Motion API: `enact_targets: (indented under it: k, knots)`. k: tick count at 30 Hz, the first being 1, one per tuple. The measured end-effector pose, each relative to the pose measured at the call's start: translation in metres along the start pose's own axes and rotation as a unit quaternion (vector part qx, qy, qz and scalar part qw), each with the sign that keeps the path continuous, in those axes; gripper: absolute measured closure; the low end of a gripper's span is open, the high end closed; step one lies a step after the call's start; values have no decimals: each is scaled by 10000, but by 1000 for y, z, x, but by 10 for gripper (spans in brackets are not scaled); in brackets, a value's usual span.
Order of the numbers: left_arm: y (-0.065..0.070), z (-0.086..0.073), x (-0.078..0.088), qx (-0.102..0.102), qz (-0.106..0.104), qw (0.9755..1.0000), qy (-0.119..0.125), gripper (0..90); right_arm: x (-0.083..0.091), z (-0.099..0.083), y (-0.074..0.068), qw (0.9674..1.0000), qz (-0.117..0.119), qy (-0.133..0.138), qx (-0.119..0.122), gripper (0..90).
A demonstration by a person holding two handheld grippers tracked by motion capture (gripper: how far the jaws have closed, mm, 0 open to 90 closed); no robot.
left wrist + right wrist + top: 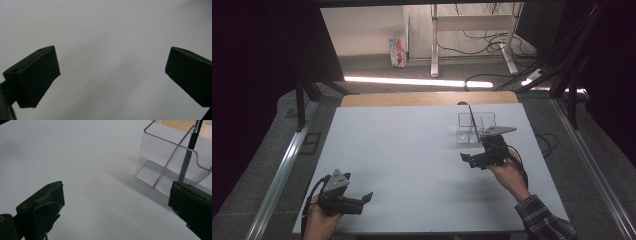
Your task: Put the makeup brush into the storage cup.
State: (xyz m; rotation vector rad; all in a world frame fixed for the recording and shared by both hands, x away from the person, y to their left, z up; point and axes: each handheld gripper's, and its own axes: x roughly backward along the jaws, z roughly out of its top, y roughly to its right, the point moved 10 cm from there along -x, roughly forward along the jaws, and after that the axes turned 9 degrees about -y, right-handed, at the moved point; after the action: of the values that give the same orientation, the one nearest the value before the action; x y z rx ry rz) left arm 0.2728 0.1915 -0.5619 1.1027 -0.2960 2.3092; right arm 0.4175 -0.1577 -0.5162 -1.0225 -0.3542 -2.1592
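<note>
Clear plastic holder with a dark pen leaning in it, far right of the counter.

Right gripper sits just beside the holder, fingers spread wide and empty; left gripper rests near the front edge, fingers wide too. Judged risk: a sideways sweep could knock the light holder and tip the pen out.
</note>
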Motion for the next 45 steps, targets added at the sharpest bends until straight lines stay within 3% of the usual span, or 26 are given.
enact_targets:
  k: [7, 13, 19, 36, 45]
  knots:
    - [1, 0, 0, -13, -19, 10000, -11, 0, 1, -9, -8, 9997, 79, -106, 183, 0]
    - [1, 0, 0, -18, -25, 10000, -19, 0, 2, -21, -15, 9994, 176, -231, 198, 0]
    - [1, 0, 0, -28, -27, 10000, -20, 0, 9, -27, -20, 9992, 80, -233, 326, 0]
    - [1, 0, -1, -22, -26, 10000, -28, 0, 27, -43, -28, 9997, 42, -54, 242, 0]
    - [1, -1, -1, -26, -26, 10000, -37, 0, 32, -57, -32, 9996, 58, -159, 206, 0]
